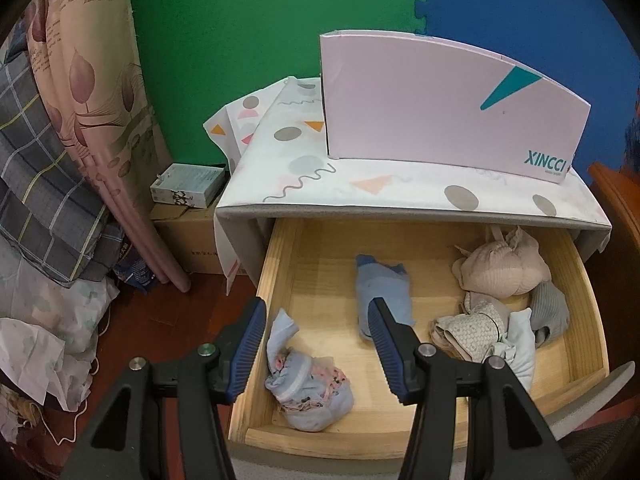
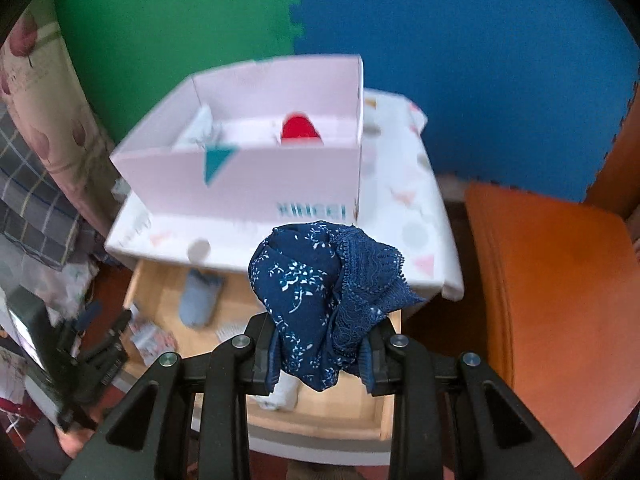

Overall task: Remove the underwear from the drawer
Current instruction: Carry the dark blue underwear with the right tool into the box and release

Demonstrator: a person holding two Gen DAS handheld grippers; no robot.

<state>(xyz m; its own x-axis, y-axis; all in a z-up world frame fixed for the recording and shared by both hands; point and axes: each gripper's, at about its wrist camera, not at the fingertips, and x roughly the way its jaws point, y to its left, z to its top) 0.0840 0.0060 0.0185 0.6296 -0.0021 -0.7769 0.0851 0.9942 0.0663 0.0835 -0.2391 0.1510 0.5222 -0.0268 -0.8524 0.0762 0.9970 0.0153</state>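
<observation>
Navy underwear point(image 2: 320, 300) between jaws (clamped)

Both wrist views look steeply down (right one higher) at the open drawer point(image 1: 280, 264).

Light is even and soft indoors, no strong glare. Left wrist view is sharp; right wrist view is motion-blurred around the box point(image 2: 256, 168). Fisheye bends edges, dark corners.

The drawer point(image 1: 280, 280) was pale, matt bare wood; the underwear point(image 2: 320, 292) was soft navy cloth edged with lace; the box point(image 1: 440, 100) was smooth pink cardboard.
</observation>
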